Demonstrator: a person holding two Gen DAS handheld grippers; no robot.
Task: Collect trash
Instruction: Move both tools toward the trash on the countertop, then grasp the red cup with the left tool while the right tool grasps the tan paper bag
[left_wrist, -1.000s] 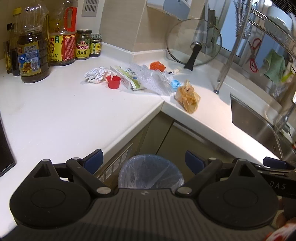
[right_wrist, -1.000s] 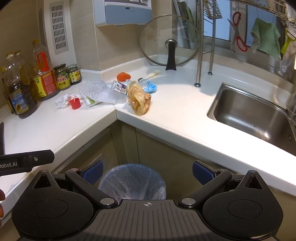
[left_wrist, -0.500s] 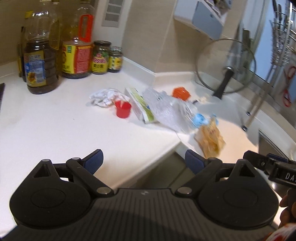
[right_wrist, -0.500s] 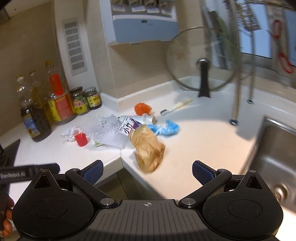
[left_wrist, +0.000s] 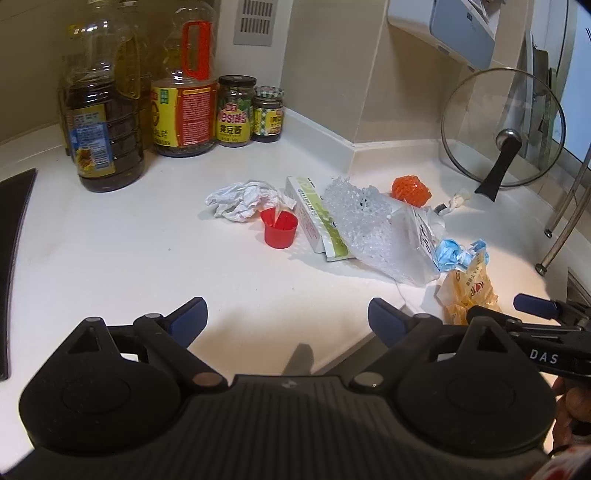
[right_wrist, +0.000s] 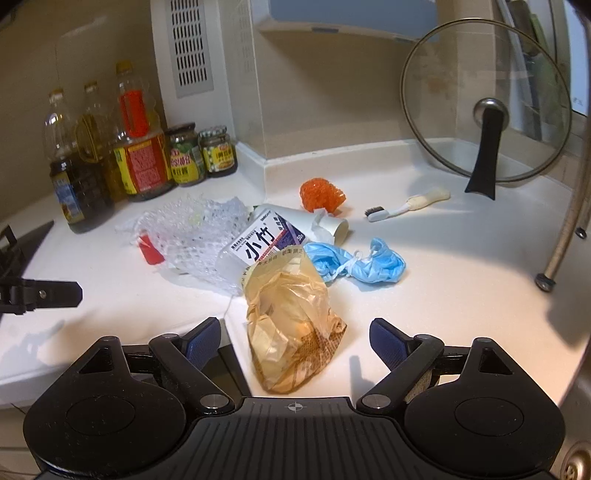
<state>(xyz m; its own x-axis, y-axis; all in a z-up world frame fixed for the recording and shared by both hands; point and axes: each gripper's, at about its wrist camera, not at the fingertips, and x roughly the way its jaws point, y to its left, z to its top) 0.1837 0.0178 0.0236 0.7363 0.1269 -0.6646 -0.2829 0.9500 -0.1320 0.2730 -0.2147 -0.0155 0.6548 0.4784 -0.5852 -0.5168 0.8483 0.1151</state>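
Note:
Trash lies in the corner of the white counter (left_wrist: 110, 258): a crumpled white tissue (left_wrist: 242, 199), a red cap (left_wrist: 279, 230), a green-white box (left_wrist: 319, 225), clear bubble wrap (left_wrist: 369, 225), an orange mesh ball (left_wrist: 411, 190), a blue mask (left_wrist: 452, 254) and a brown plastic bag (left_wrist: 469, 293). My left gripper (left_wrist: 287, 314) is open and empty, short of the red cap. My right gripper (right_wrist: 295, 336) is open with the brown bag (right_wrist: 291, 332) between its fingers, apart from both. A printed wrapper (right_wrist: 264, 243), the blue mask (right_wrist: 358, 264) and the mesh ball (right_wrist: 323, 194) lie behind it.
Oil bottles (left_wrist: 103, 122) and jars (left_wrist: 236, 110) stand at the back left. A glass lid (left_wrist: 504, 125) leans on the back wall. A toothbrush (right_wrist: 406, 205) lies near it. Rack legs (right_wrist: 561, 240) stand at the right. A black hob edge (left_wrist: 11, 240) is at the left.
Both grippers rose from above the bin below the counter and moved in over the counter. The bin left view. The right gripper now straddles the brown bag.

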